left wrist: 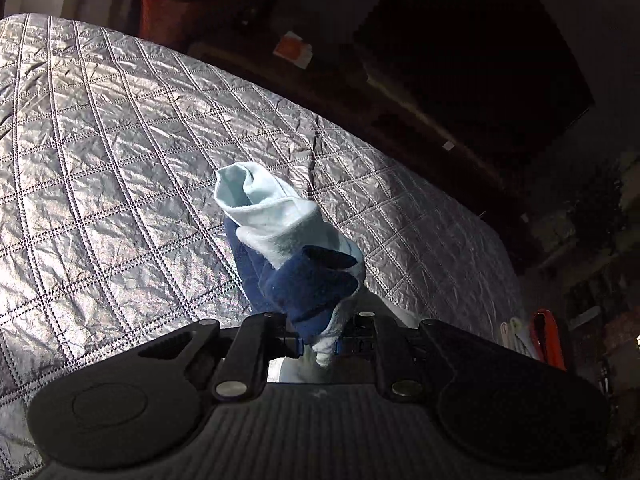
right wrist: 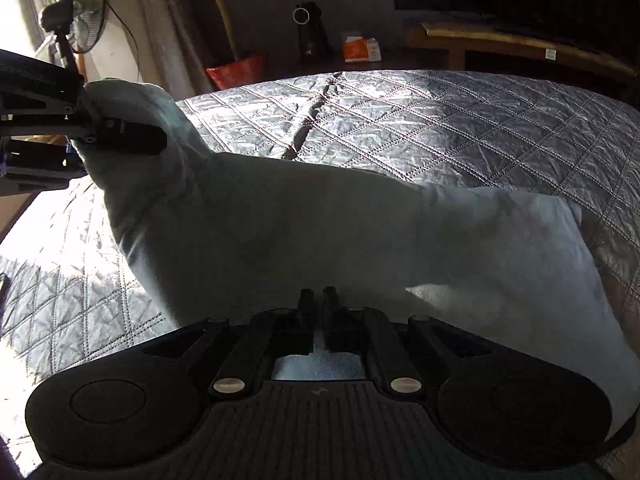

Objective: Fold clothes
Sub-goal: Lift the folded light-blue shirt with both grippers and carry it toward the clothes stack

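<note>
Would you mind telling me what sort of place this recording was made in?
Most likely a room in a home, probably a bedroom or living room: a silver quilted cover spread over what looks like a bed, a standing fan by a bright window, and a low wooden cabinet along the wall.

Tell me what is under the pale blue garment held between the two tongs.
Under the pale blue garment lies the quilted silver bedspread; it shows all around. The garment hides the patch directly beneath it, so anything lying there cannot be seen.
</note>
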